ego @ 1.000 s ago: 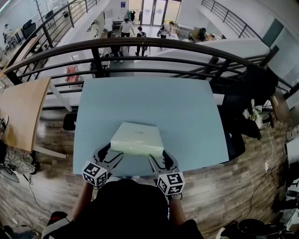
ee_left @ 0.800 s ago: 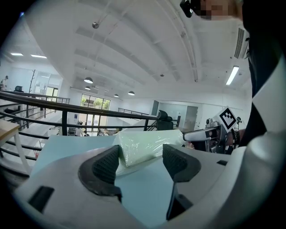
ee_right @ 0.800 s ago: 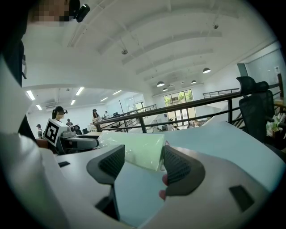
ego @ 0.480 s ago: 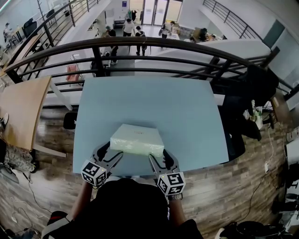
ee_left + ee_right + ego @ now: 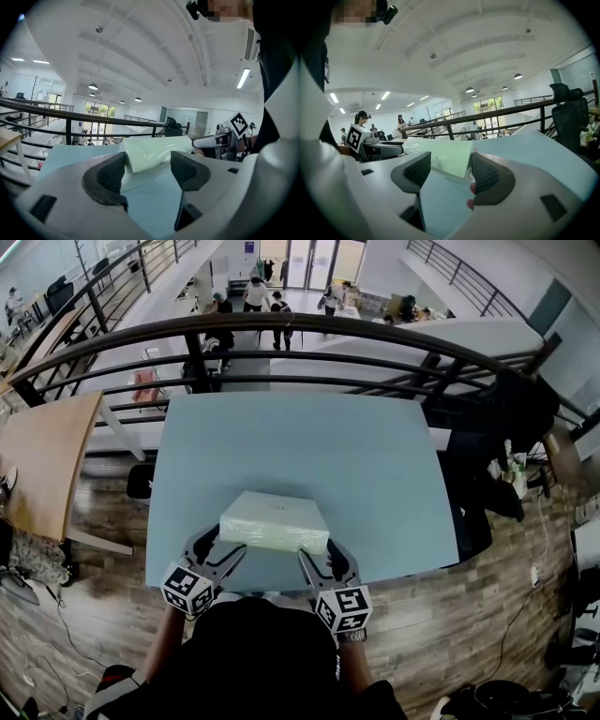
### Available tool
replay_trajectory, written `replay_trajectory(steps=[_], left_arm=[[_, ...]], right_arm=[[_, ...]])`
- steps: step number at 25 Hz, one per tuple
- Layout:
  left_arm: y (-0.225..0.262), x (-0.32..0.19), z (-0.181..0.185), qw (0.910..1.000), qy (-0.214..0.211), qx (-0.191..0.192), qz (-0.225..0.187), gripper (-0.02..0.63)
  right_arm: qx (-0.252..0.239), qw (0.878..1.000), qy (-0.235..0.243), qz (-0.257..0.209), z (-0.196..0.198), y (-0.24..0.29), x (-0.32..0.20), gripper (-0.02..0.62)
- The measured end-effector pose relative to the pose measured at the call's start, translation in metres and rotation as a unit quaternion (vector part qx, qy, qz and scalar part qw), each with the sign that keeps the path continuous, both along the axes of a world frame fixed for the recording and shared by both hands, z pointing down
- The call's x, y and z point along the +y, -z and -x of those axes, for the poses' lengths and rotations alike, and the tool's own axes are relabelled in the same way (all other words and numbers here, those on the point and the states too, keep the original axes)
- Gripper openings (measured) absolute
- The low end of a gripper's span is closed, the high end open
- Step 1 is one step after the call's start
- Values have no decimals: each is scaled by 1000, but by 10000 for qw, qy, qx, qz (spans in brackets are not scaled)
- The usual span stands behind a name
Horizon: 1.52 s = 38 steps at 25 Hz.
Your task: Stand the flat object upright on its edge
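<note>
Currently the flat object [image 5: 274, 520], a pale green slab wrapped in glossy film, lies on its broad face on the light blue table [image 5: 375, 456], close to the table's near edge and roughly midway along it. Both hand-held grippers sit low at that near edge, one at each near corner of the slab. The left gripper [image 5: 228, 542] has its jaws spread apart; in the left gripper view the slab's near left corner reaches in between the two dark pads, but the pads do not press on it. The right gripper [image 5: 317, 551] is likewise spread wide, with the slab's near right corner between its pads and just beside the outer one, not clamped. Beyond the table's far edge runs a dark metal railing [image 5: 281, 326], with people standing on the floor below it
</note>
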<state>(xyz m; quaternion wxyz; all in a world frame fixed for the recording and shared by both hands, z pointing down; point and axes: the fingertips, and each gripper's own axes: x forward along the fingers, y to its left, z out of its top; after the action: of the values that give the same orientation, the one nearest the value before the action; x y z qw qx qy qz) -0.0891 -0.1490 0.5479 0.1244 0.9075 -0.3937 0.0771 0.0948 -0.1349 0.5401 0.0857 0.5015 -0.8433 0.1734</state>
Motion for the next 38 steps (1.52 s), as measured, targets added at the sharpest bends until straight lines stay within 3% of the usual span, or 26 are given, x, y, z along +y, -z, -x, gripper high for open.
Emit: replay_trajectory(steps=[38], left_arm=[[19, 9, -4, 9999, 21, -26, -167, 296]], right_arm=[[-100, 9996, 107, -226, -5, 22, 2, 253]])
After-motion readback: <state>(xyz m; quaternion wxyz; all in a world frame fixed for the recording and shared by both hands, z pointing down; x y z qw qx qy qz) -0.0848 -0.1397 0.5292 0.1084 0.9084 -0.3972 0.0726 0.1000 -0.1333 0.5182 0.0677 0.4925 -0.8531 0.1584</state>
